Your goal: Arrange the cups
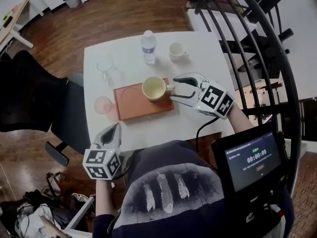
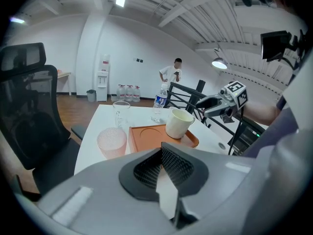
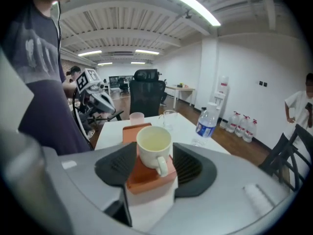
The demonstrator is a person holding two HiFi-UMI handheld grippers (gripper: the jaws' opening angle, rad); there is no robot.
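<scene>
A cream mug [image 1: 154, 88] stands upright on the right part of an orange tray [image 1: 133, 107], its handle toward my right gripper [image 1: 174, 88]. That gripper is open; in the right gripper view the mug [image 3: 154, 145] sits on the tray [image 3: 146, 174] between the spread pads without touching them. My left gripper [image 1: 112, 132] is shut and empty at the table's front edge, left of the tray. A pink tumbler [image 1: 102, 104] stands beside the tray's left end. Farther back are a clear glass [image 1: 107, 71] and a small white cup [image 1: 177, 51].
A water bottle [image 1: 148, 46] stands at the back of the white table [image 1: 198, 53]. A black office chair [image 1: 34, 98] is to the left, black railings [image 1: 257, 48] to the right. A person stands far off in the left gripper view.
</scene>
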